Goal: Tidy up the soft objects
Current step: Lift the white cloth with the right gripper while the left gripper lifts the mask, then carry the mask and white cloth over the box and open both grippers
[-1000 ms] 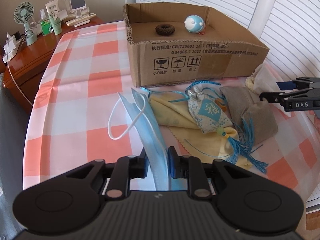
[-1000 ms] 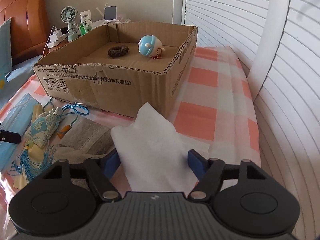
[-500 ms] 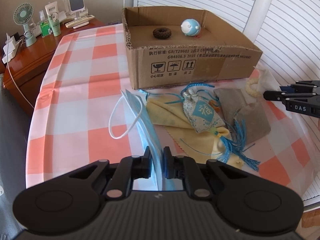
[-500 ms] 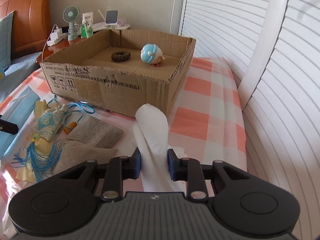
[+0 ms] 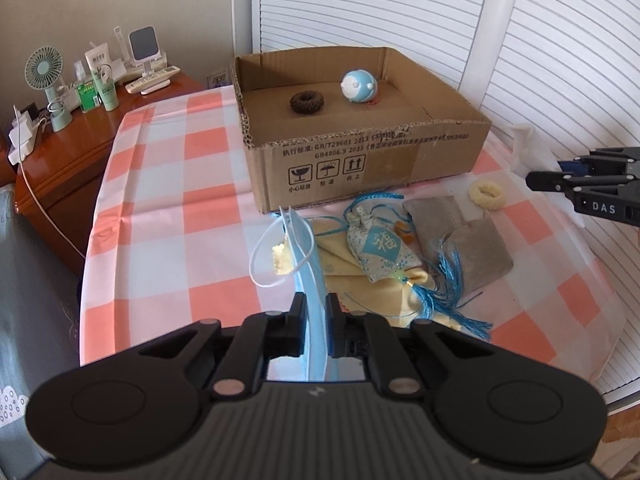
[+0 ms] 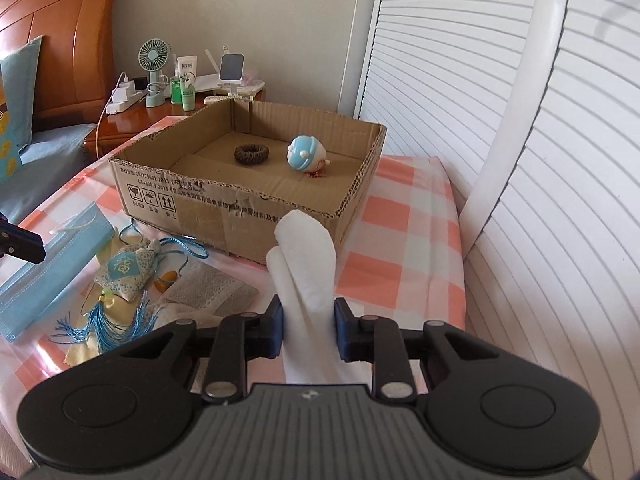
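Holding two soft items at once, both lifted for transfer to the box (image 5: 360, 160). Left tongs (image 5: 317, 320) clenched on the mask (image 5: 308, 264), pinched edge-on, one ear loop (image 5: 266, 264) hanging free over the bench (image 5: 168, 200). Right tongs (image 6: 308, 332) clenched on the white cloth (image 6: 304, 256), bunched upright between the jaws, its top reaching about level with the box's near wall in the right wrist view. Judged step: carry phase, grasps made, neither item yet delivered. Already inside the box: dark scrunchie (image 5: 306, 102) and blue toy (image 5: 358, 86), apart from each other on the floor of the box. Remaining on the bench in front of the box: sachet (image 5: 378, 248) with blue tassel (image 5: 440, 292), lying on the yellow cloth (image 5: 360, 280); grey cloth (image 5: 464, 240) just beside it; cream scrunchie (image 5: 486, 196) near the box's front corner. Next move, as judged: raise each load above the cardboard rim, bring it over a bare part of the box floor, then release. Needed care: dangling loop likely to snag on the rim; cloth limp and likely to drape over the wall if let go too early. Advisable to deliver one side at a time to avoid crossing over the box.
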`<state>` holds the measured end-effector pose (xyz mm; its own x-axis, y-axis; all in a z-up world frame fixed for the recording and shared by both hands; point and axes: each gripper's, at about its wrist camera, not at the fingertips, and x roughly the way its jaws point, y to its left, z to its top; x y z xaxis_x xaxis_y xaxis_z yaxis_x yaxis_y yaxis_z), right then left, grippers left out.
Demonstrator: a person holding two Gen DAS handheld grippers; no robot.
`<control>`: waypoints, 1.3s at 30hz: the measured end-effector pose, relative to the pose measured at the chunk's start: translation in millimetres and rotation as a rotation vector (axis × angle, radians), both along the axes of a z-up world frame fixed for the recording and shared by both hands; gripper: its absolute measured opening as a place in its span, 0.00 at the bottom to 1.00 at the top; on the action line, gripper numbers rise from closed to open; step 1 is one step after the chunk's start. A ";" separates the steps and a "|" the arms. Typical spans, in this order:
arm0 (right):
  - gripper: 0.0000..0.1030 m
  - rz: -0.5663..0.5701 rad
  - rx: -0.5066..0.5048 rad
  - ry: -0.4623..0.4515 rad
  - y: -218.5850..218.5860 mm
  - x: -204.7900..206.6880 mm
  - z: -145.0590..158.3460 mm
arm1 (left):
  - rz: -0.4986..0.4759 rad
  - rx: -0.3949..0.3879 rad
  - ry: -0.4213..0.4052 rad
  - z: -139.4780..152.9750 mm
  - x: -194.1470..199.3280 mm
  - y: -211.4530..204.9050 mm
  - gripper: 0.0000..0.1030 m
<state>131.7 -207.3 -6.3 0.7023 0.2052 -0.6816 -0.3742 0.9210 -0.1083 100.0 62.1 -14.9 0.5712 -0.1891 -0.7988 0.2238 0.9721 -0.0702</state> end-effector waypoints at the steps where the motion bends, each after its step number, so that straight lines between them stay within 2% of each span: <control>1: 0.28 -0.001 0.002 -0.003 -0.6 -0.5 1.1 | 0.000 0.003 -0.003 0.8 -0.1 -0.2 0.09; 4: 0.28 -0.001 0.008 -0.006 -1.1 -4.5 2.3 | 0.002 -0.004 0.006 -2.7 0.5 0.2 0.29; 5: 0.28 -0.002 0.008 -0.005 -0.9 -5.5 2.0 | 0.004 -0.011 0.013 -5.7 1.3 0.5 0.38; 6: 0.28 -0.001 0.008 -0.002 -0.7 -6.6 1.2 | 0.011 -0.014 0.019 -10.9 1.7 0.8 0.41; 11: 0.28 -0.001 0.007 0.008 0.9 -8.7 -2.6 | 0.035 -0.006 0.064 -35.1 8.7 0.1 0.41; 14: 0.28 0.000 0.007 0.010 1.9 -8.3 -3.5 | 0.044 -0.004 0.083 -44.2 12.3 -1.5 0.36; 15: 0.28 0.001 0.006 0.011 2.2 -7.9 -3.7 | 0.041 0.009 0.070 -44.7 11.5 -3.4 0.23; 17: 0.28 0.002 0.001 0.006 3.6 -8.1 -3.8 | 0.032 0.025 0.070 -44.5 12.3 -5.2 0.07; 22: 0.28 0.014 -0.008 0.001 7.3 -8.2 -2.0 | 0.005 0.023 0.081 -40.3 11.6 -3.5 0.04; 27: 0.28 0.035 -0.014 -0.018 11.5 -12.6 6.9 | -0.018 0.044 0.058 -25.2 4.2 -2.2 0.04; 33: 0.28 0.079 -0.001 -0.047 21.9 -9.4 26.1 | -0.077 0.063 -0.023 19.1 6.3 -6.9 0.04; 39: 0.28 0.100 -0.003 -0.087 32.4 4.0 41.4 | -0.110 0.015 -0.085 57.3 45.9 -18.1 0.04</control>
<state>135.7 -174.9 35.0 0.7349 0.2747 -0.6200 -0.4530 0.8792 -0.1474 145.8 44.0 42.4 0.6133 -0.2425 -0.7517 0.3334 0.9422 -0.0319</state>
